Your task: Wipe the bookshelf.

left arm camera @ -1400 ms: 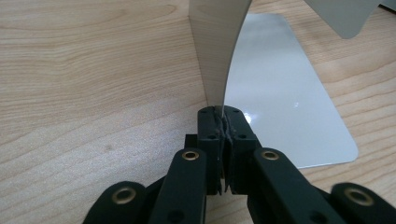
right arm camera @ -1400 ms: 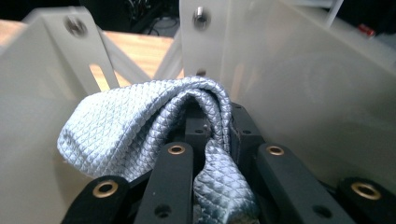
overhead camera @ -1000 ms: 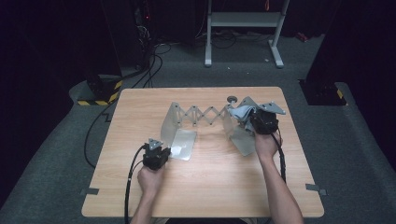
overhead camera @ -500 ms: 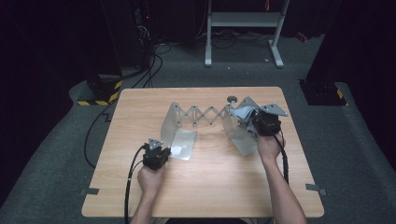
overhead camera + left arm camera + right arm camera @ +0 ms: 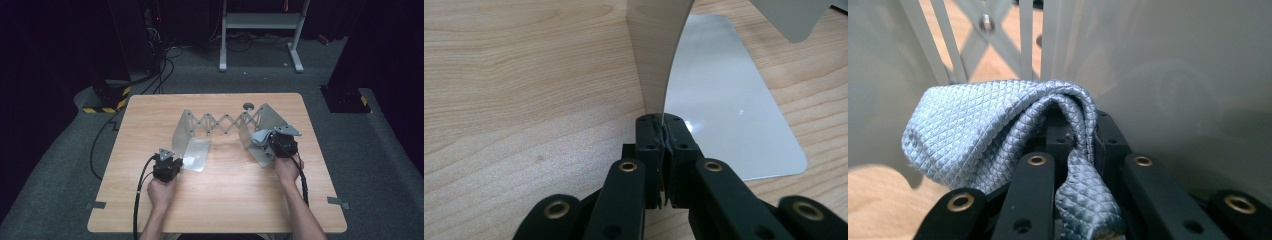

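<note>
— Lower now, that right gripper (image 5: 274, 144) – it has sunk a little since a second ago, down against the right end plate (image 5: 270, 120) of the metal expanding rack (image 5: 225, 122). And the other one?

— Left gripper (image 5: 175, 161) sits where it was. In the left gripper view its jaws are pinched shut on the thin edge of the left end plate (image 5: 651, 60), which rises straight up from between the fingertips; the plate's flat foot (image 5: 729, 100) lies on the table (image 5: 150, 120) just to the right of them. Its top is cut off by the frame.

— What is the right one holding?

— A blue-grey quilted cloth (image 5: 998, 135), clamped between closed jaws. In the right gripper view it bunches over the fingertips and spills to their left, with a tail hanging down between the jaw arms. The fingertips themselves are buried under the fabric, so the contact with the metal is hard to judge.

— And beyond the cloth?

— Pale plate wall just past the fingertips and to their right, blurred; the scissor bars (image 5: 983, 40) show above, out of focus. From the high view the cloth (image 5: 261, 137) is a small pale lump at the gripper's tip – no detail.
</note>
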`<state>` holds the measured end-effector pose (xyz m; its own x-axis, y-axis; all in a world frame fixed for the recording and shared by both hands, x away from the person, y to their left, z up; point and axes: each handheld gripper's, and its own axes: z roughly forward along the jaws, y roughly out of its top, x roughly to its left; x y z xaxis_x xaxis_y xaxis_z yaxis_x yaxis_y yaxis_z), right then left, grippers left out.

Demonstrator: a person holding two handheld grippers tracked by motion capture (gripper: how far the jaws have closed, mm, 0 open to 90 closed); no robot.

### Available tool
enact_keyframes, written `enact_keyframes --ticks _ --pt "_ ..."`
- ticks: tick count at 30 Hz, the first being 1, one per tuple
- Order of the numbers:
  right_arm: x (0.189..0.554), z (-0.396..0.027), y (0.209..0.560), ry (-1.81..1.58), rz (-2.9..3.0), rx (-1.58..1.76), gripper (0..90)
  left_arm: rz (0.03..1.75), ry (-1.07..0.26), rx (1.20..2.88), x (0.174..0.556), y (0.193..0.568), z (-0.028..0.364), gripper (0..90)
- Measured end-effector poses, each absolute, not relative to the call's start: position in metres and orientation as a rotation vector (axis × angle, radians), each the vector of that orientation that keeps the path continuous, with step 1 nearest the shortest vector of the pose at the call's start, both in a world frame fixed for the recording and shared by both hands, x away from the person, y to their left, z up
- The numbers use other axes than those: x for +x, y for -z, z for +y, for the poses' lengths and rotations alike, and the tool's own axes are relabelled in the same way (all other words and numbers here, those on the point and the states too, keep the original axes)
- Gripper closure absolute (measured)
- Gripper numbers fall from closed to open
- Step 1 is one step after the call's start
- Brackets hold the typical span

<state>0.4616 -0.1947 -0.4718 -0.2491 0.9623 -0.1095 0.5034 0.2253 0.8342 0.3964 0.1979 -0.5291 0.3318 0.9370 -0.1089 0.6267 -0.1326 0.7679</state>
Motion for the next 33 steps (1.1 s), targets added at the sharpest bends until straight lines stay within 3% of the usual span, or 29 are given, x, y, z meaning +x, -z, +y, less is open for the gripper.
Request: enact_keyframes --ticks 15,33 --pt "0.457 -0.202 0.504 -0.833 1.950 1.364 81.4 1.381 -0.529 1.854 0.396 0.529 0.197 86.5" --pt "0.435 -0.219 0.463 -0.970 1.849 1.335 81.4 1.382 -0.528 1.853 0.396 0.529 0.197 86.5"
